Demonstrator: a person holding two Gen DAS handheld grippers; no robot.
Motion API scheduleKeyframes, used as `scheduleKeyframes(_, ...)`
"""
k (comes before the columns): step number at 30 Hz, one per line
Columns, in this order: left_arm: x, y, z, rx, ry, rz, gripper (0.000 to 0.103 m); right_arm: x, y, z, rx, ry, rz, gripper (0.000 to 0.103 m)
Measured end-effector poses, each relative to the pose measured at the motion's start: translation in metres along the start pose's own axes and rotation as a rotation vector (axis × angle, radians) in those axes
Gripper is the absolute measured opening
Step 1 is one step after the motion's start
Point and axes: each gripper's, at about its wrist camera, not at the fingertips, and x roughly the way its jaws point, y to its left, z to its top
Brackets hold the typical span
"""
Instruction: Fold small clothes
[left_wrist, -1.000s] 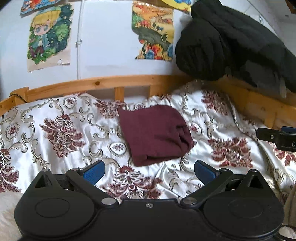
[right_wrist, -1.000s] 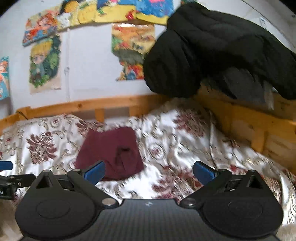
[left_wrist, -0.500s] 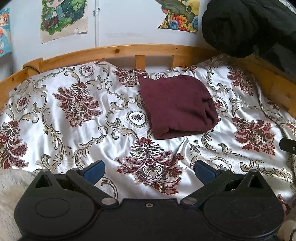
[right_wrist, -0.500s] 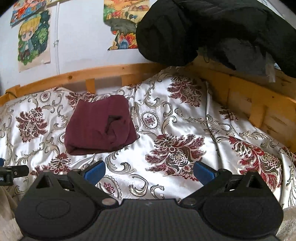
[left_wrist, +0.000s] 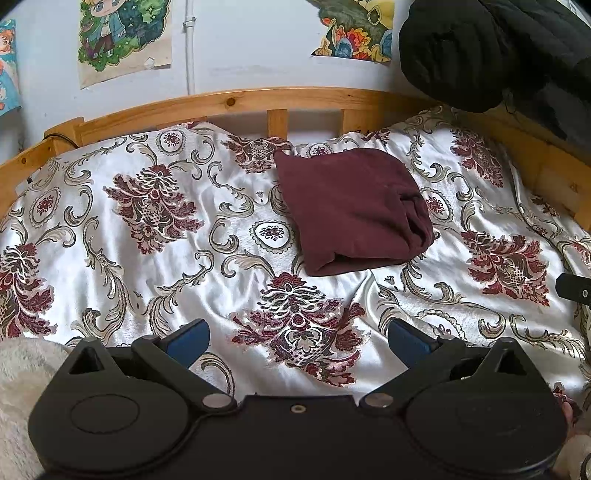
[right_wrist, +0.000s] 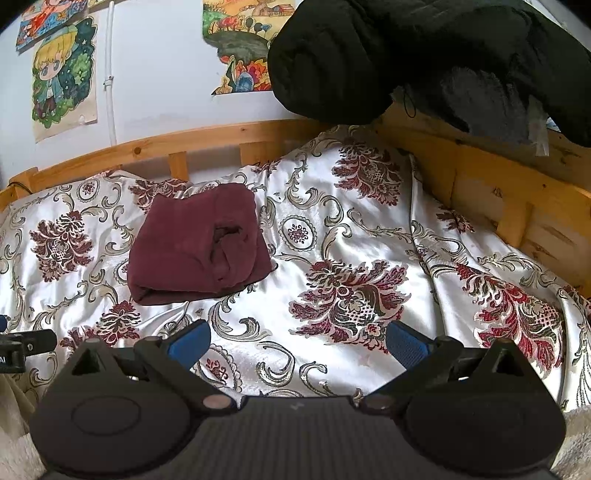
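Lying folded: maroon garment (left_wrist: 351, 214) | floral bedspread (left_wrist: 147, 258) | wooden bedframe (left_wrist: 258, 101)

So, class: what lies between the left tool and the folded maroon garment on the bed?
Only bare floral satin bedspread; nothing else sits between the open left tool and the folded maroon garment, as the left wrist view shows.
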Motion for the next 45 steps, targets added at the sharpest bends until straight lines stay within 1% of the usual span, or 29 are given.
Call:
scheduleKeyframes(17, -0.0007, -0.0002, -0.0004, 0.004, 0.001, -0.001, 0.102, 0.0026, -0.0002, -0.0011, -0.001, 0.020, -0.002, 0.103)
scheduleKeyframes(45, -0.0007, -0.0008, -0.0018, 0.008, 0.003, -0.001, 0.102, 0.0043, -0.0019, -0.0052, 0.006, 0.030, -0.005, 0.103)
